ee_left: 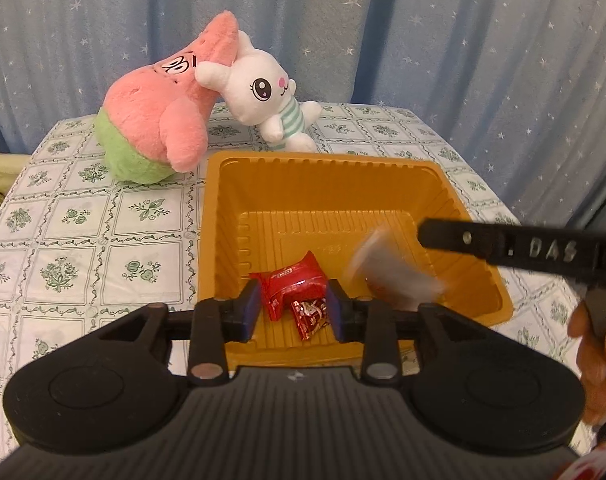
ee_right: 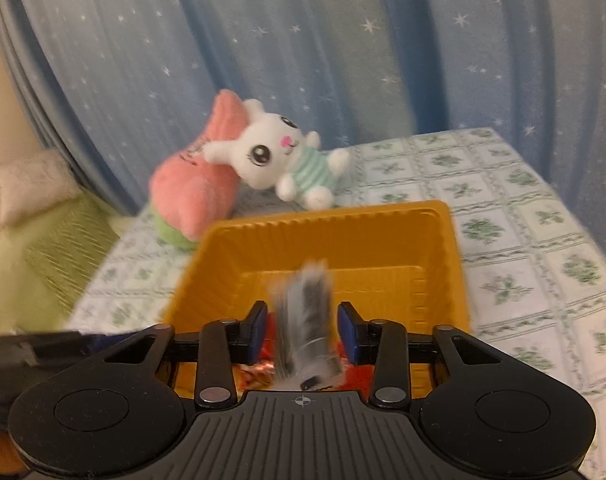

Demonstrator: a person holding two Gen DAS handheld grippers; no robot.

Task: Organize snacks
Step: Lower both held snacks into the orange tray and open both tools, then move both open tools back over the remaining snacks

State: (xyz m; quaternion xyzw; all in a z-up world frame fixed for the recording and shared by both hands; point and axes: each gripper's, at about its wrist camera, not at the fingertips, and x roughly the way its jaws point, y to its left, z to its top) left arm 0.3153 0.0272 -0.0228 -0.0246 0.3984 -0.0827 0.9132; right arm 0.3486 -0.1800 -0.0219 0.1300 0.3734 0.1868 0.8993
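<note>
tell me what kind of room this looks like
Probably a home, perhaps a bedroom or living room: a table with a floral tablecloth, two plush toys against a blue star-print curtain, and a cushioned seat alongside.

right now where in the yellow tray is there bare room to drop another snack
The far half of the yellow tray, toward the white bunny plush, is bare ribbed floor. The near part is crowded: red snack packets lie there, and a blurred silver packet is over the near right side.
</note>
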